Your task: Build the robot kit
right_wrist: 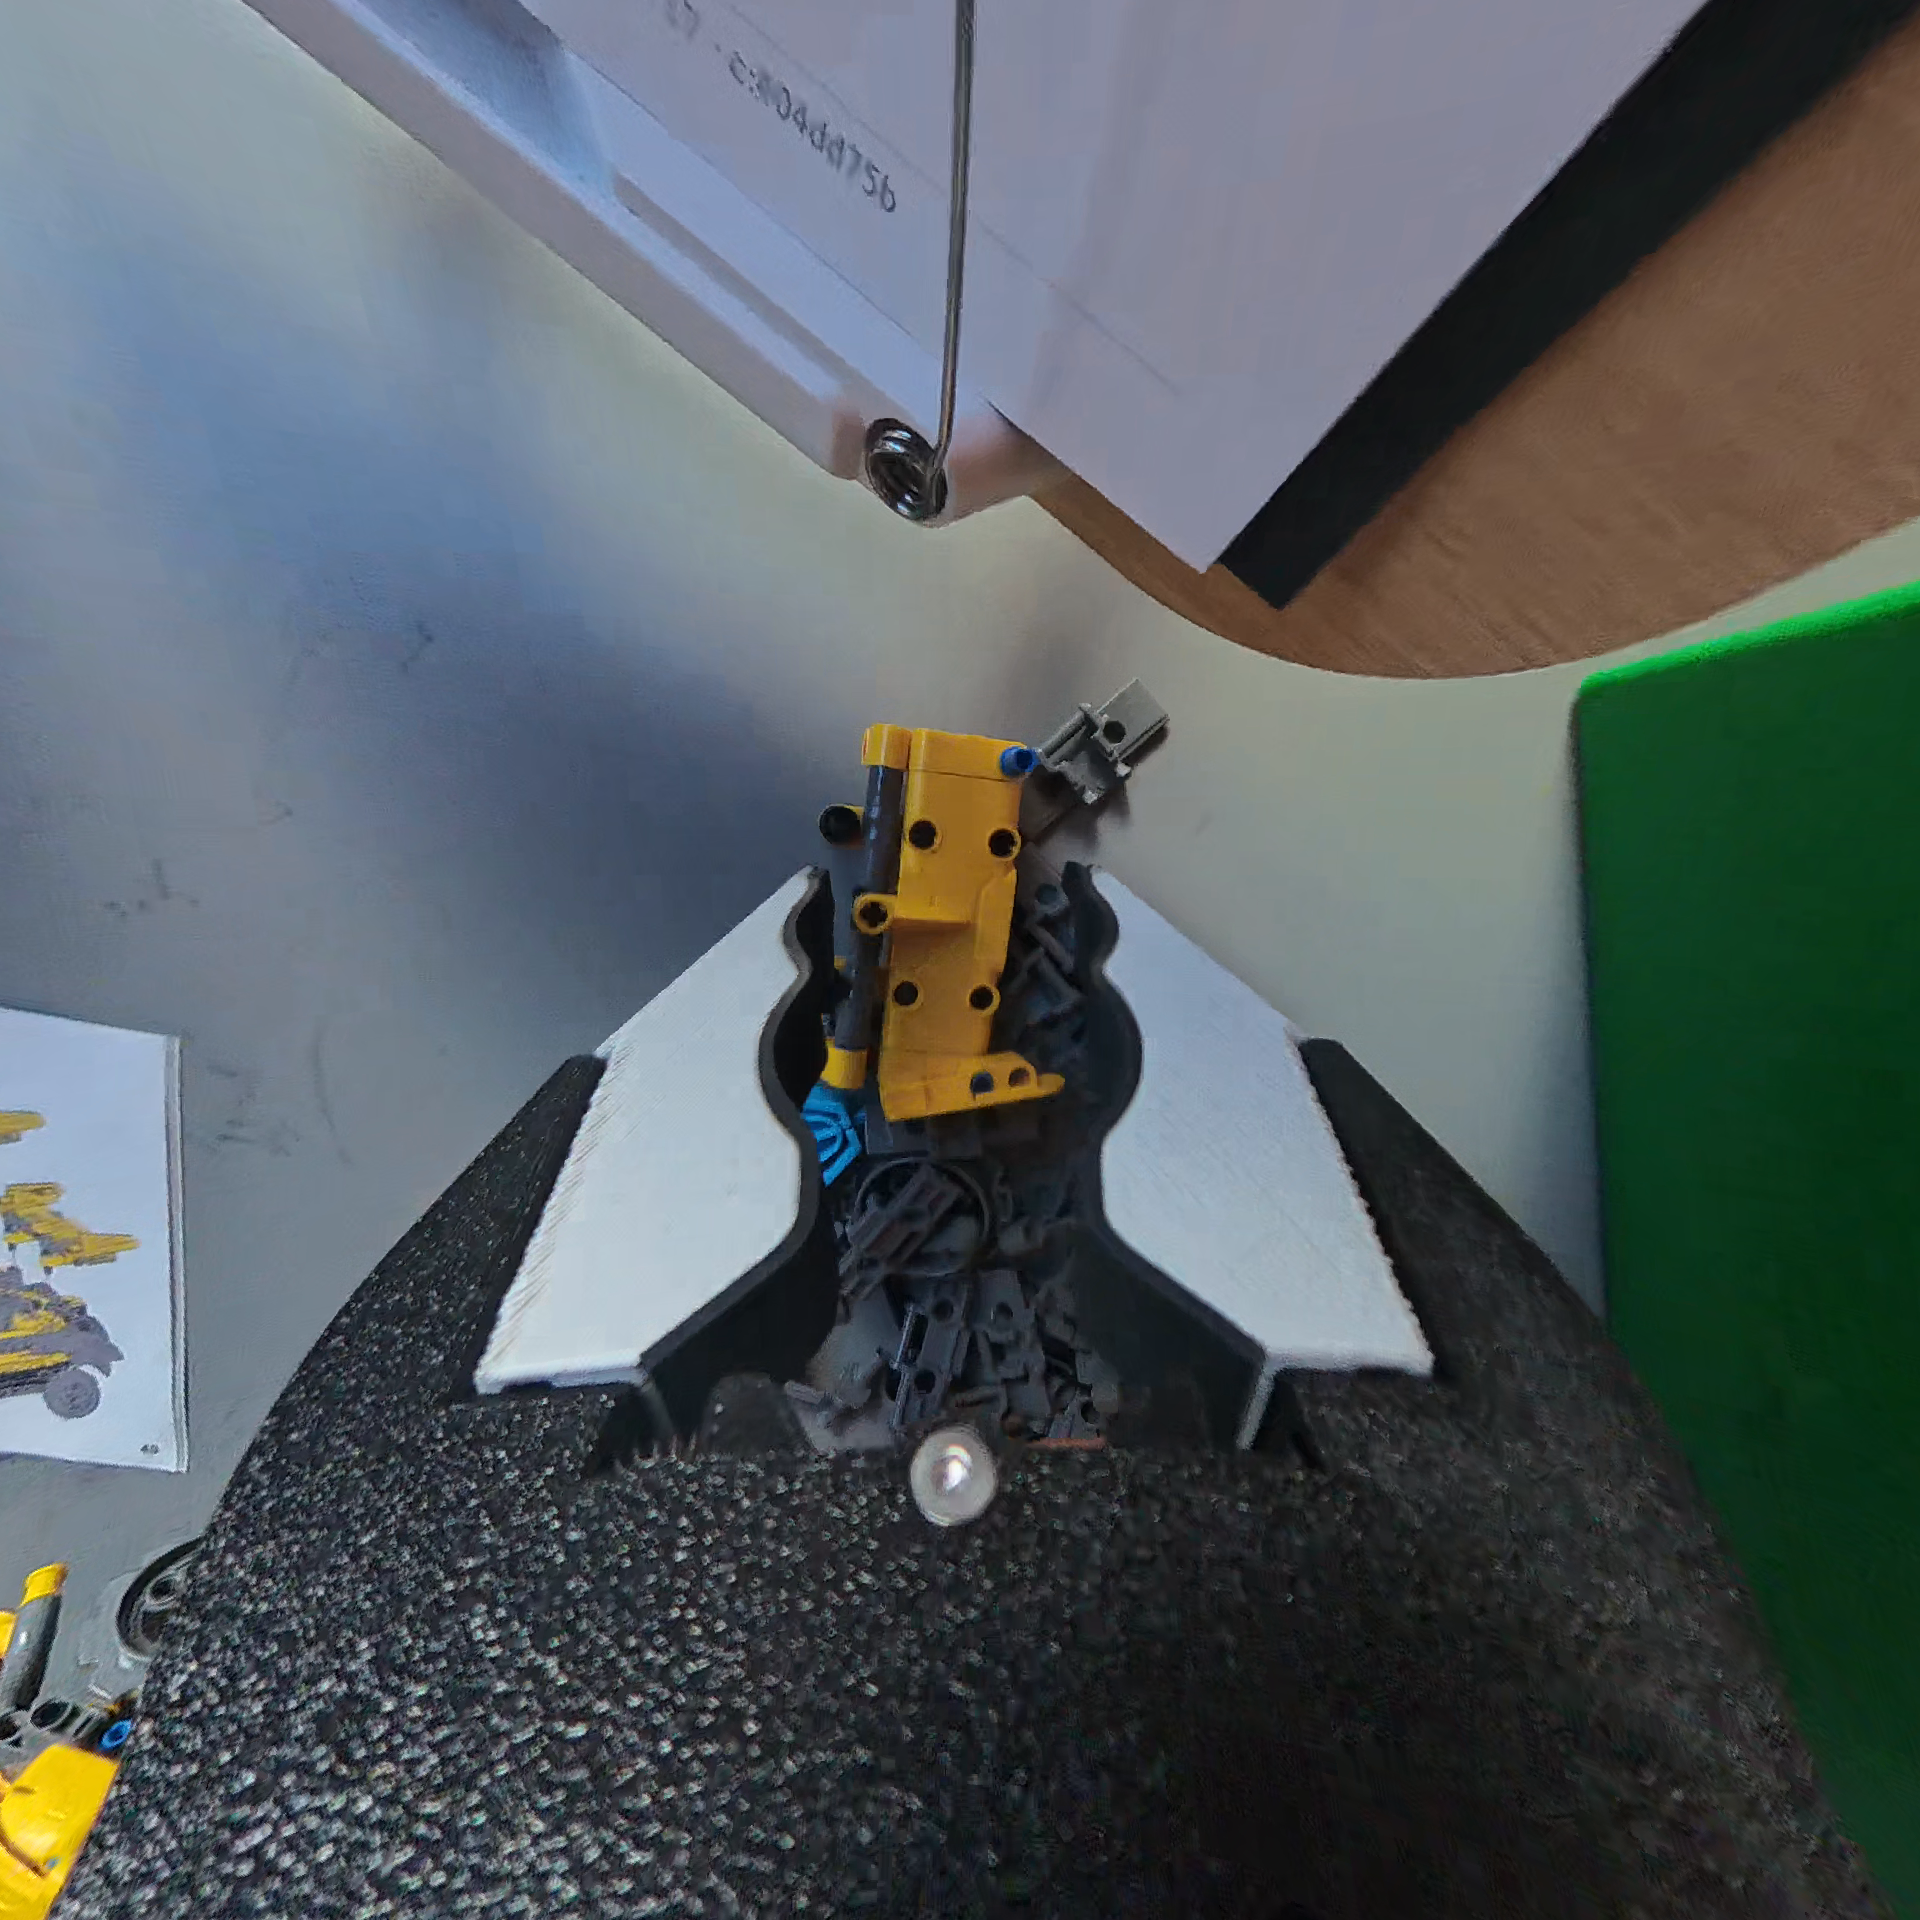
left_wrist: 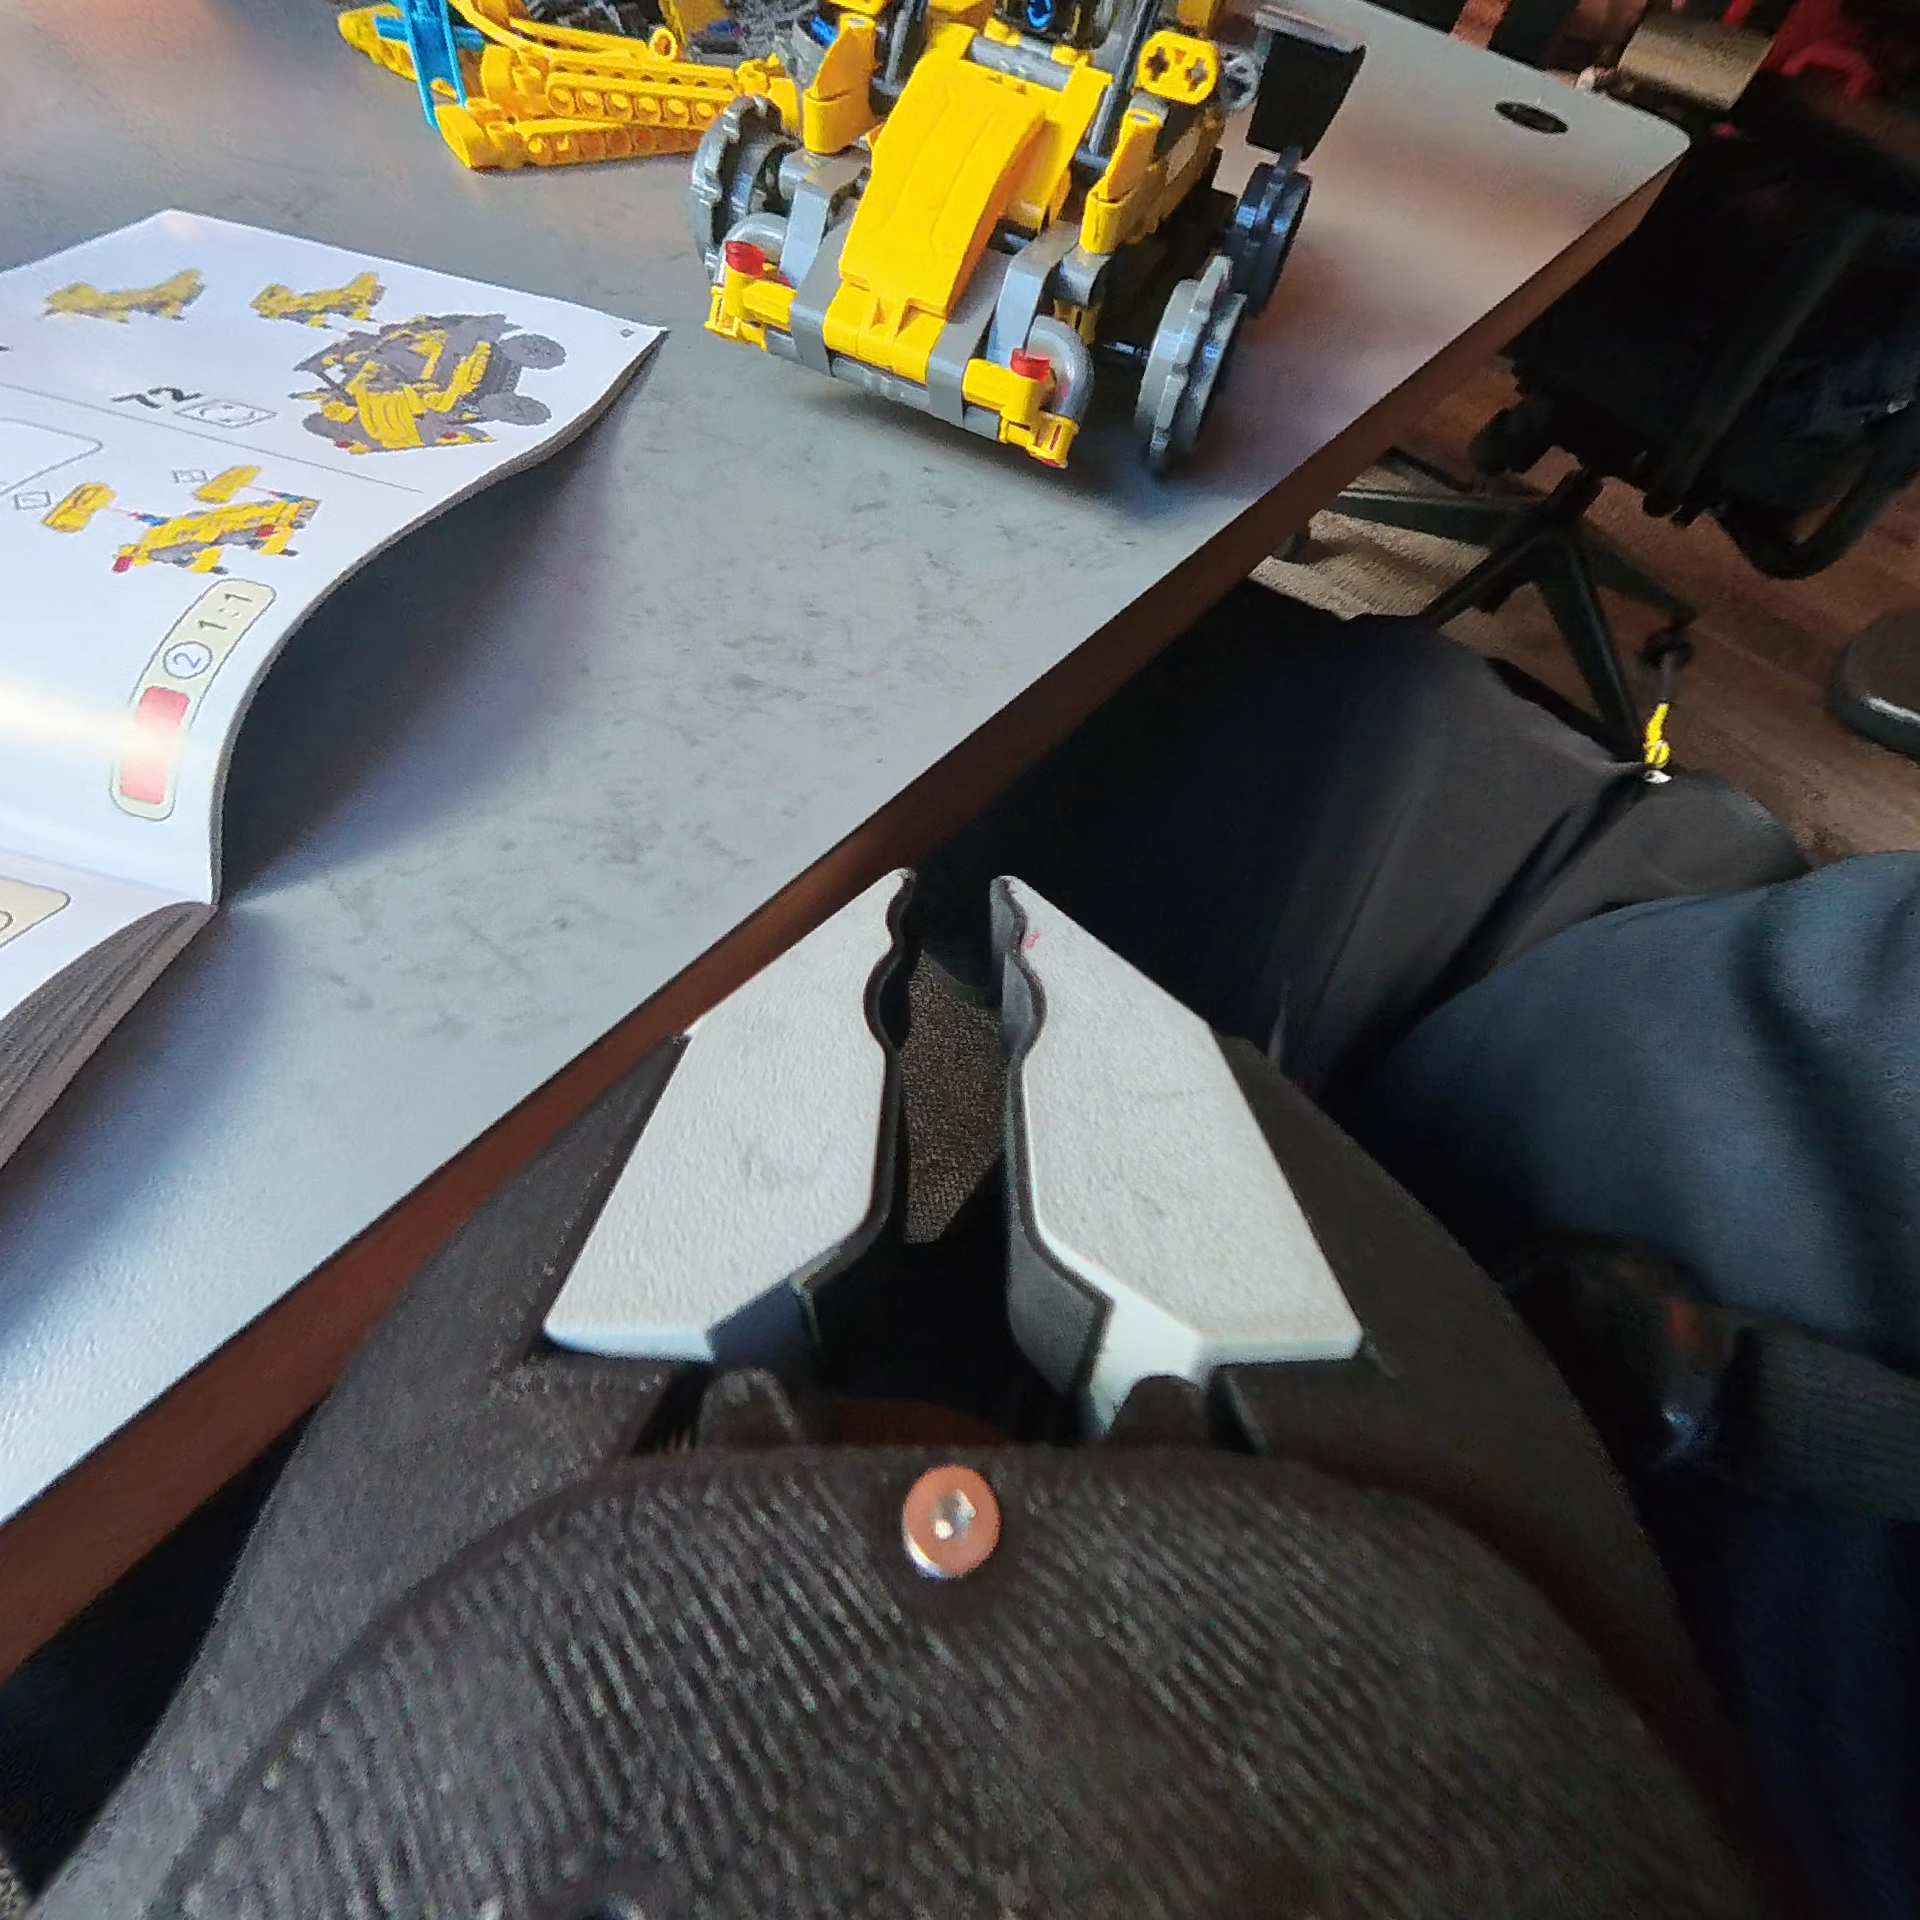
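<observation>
The right gripper (right_wrist: 956, 883) is clamped on a small brick-built sub-assembly (right_wrist: 940, 925), mostly yellow with dark grey pins and a blue part low between the fingers; its long axis runs forward along the fingers, and its far end, with a small blue pin and a grey connector piece (right_wrist: 1101, 738) angled off ahead and to the right, sticks out past the fingertips; beyond it lies the pale tabletop (right_wrist: 520, 623), and farther ahead a white box (right_wrist: 1143, 156) with a thin metal wire and a coiled spring at its corner; to the right of the tool stands a flat green panel (right_wrist: 1766, 1039); behind and to the left lie a printed page (right_wrist: 83, 1236) and part of a yellow model. The left gripper (left_wrist: 951, 894) holds nothing; its jaws stand almost together, a narrow slit between them, past the near edge of the grey table (left_wrist: 623, 727) and above dark fabric; the yellow and grey toy vehicle (left_wrist: 987, 229) sits well ahead on the table, its length pointing roughly back toward the tool; a loose yellow beam assembly (left_wrist: 582, 104) lies ahead and to the left; an open instruction booklet (left_wrist: 208, 520) lies to the left. The right gripper alone has a piece. The box bears a printed code and the booklet bears step numbers; no brand mark is legible.
</observation>
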Available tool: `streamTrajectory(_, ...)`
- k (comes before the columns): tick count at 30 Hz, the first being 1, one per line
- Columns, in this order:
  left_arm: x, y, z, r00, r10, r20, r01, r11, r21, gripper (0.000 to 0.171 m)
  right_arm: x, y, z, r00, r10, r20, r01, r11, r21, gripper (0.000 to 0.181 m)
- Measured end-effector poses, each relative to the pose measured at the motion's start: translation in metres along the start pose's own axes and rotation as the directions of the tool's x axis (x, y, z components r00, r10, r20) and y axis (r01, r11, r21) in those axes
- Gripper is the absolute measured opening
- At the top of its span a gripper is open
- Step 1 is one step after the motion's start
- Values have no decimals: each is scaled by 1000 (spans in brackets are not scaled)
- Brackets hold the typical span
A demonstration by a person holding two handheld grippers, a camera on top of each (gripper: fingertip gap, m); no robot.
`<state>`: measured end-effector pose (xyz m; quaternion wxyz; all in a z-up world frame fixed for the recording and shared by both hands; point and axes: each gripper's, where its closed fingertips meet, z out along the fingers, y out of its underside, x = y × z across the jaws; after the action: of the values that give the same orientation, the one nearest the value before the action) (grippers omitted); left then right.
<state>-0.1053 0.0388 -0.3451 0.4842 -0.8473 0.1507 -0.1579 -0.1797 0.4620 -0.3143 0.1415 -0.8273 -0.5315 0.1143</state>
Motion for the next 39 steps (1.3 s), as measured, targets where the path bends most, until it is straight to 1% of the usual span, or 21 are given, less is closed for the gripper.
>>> streamTrajectory(3, 0, 0, -2, 1000, -17, -10, 17, 1000, 2, 10, 1, 9, 16, 1000, 5, 12, -4, 997, -79, 46)
streamTrajectory(4, 0, 0, -2, 1000, -19, -10, 19, 1000, 2, 10, 1, 9, 18, 1000, 2, 18, -1, 997, -79, 37)
streamTrajectory(5, 0, 0, -3, 1000, -19, -9, 19, 1000, 4, 10, 1, 8, 18, 1000, 3, 21, -1, 997, -79, 34)
streamTrajectory(9, -2, -1, -4, 1000, -21, -1, 21, 1000, 7, 10, 3, 4, 9, 1000, -26, -4, 26, 998, -55, 34)
streamTrajectory(13, -1, 1, -2, 1000, -26, -5, 26, 1000, -3, 11, -2, -2, -12, 999, -33, 8, 33, 999, 2, 34)
streamTrajectory(16, 1, 3, 0, 1000, -8, 1, 8, 1000, -15, 10, -9, -2, -36, 998, -37, 42, 35, 999, 41, 34)
streamTrajectory(18, 1, 4, 0, 1000, 7, 7, -6, 1000, -20, 10, -14, 4, -58, 997, -43, 64, 38, 996, 76, 34)
streamTrajectory(20, 2, 4, 0, 1000, 13, 10, -13, 1000, -21, 10, -19, 19, -83, 995, -53, 89, 43, 993, 108, 34)
streamTrajectory(21, 2, 4, 0, 1000, 14, 9, -14, 1000, -22, 11, -20, 30, -95, 993, -55, 100, 43, 992, 121, 34)
streamTrajectory(23, 3, 5, 0, 1000, 12, 4, -12, 1000, -24, 11, -20, 63, -119, 992, -51, 114, 36, 991, 130, 35)
streamTrajectory(26, 6, 4, 0, 1000, 18, 2, -18, 1000, -20, 11, -11, 128, -146, 995, -13, 98, 0, 992, 129, 34)
streamTrajectory(30, 15, 3, 1, 1000, 18, -17, -18, 1000, -26, 11, -2, 219, -165, 988, 116, 105, -131, 981, 145, 34)
streamTrajectory(32, 21, 3, 3, 999, 19, -30, -20, 999, -26, 11, 1, 261, -163, 980, 177, 96, -188, 975, 122, 35)
streamTrajectory(34, 27, 3, 5, 999, 41, -32, -42, 999, -31, 11, 0, 295, -153, 975, 204, 83, -211, 975, 75, 35)
streamTrajectory(37, 32, 5, 9, 996, 91, -23, -91, 995, -46, 11, -3, 327, -135, 978, 205, 46, -206, 978, 12, 35)
streamTrajectory(39, 33, 6, 11, 993, 114, -16, -115, 992, -55, 11, -4, 339, -124, 985, 172, 12, -172, 985, -22, 35)
